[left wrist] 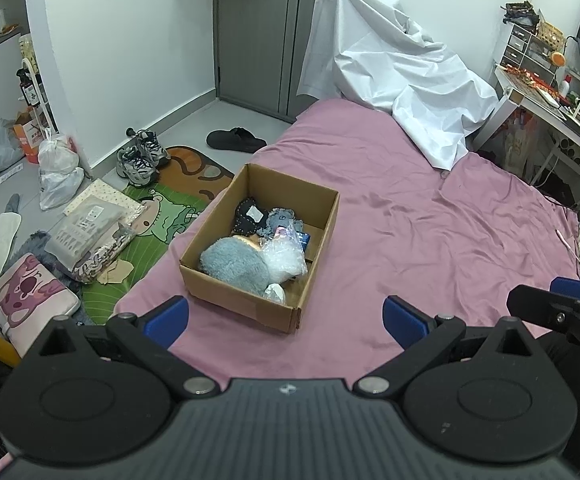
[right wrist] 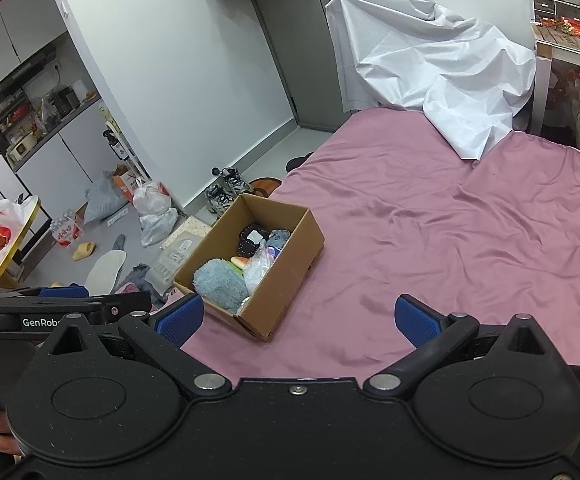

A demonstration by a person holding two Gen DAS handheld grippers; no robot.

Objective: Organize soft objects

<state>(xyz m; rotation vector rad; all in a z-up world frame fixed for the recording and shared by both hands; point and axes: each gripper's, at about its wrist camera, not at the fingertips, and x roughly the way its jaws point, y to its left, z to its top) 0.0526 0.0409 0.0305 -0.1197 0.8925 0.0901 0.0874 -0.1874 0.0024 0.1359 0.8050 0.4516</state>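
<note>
Left wrist view: left gripper (left wrist: pixel 286 317) and right gripper (right wrist: pixel 297 317) both spread wide, empty, level above pink bedsheet (left wrist: pixel 389 240).

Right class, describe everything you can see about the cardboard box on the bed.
The cardboard box is plain brown corrugated card, rectangular, open-topped, sitting upright and turned at an angle on the pink bedsheet near the bed's floor-side edge. It holds a fluffy grey-blue plush, a crinkled clear plastic bag and a dark dotted soft item at the far end. Neither gripper touches it.
</note>
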